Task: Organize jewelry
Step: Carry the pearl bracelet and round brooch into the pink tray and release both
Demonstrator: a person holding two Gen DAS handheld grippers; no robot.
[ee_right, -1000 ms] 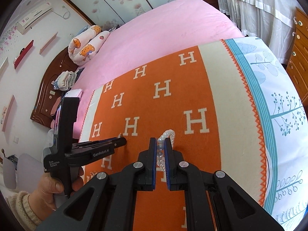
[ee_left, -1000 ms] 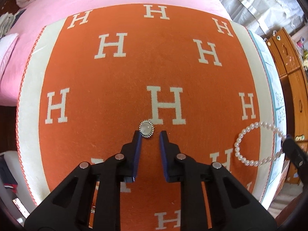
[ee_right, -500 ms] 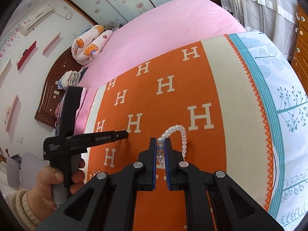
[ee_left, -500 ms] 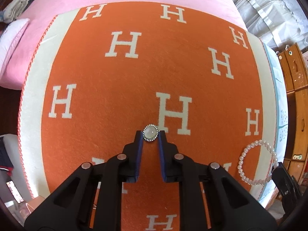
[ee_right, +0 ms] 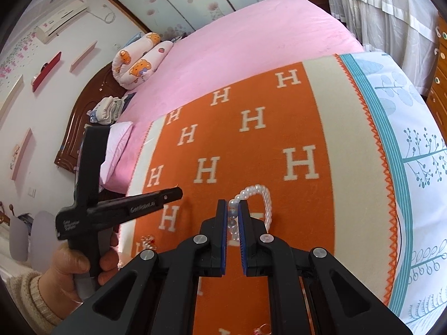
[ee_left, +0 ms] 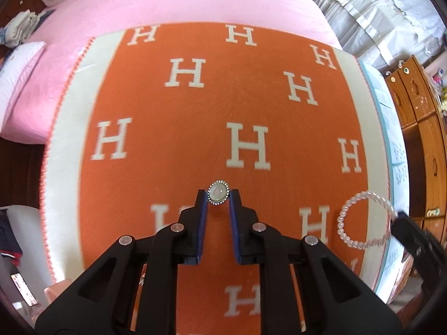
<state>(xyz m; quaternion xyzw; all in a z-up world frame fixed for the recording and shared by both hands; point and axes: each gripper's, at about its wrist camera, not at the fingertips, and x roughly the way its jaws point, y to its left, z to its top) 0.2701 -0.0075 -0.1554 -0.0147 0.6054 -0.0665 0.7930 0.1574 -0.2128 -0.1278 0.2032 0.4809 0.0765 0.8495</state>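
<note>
Left gripper (ee_left: 218, 199) pinches a pale oval ring (ee_left: 218, 192) at its fingertips, above the orange blanket (ee_left: 167, 195). Seen from the right wrist, the right gripper (ee_right: 233, 213) is clamped on a pearl bracelet (ee_right: 261, 198) over the same blanket.

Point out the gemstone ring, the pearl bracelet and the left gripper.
gemstone ring (ee_left: 218, 192), left wrist view, on the pale oval stone.
pearl bracelet (ee_right: 268, 203), right wrist view, on the beads of the loop's right side.
left gripper (ee_left: 218, 195), left wrist view, midway between its two fingertips.
</note>
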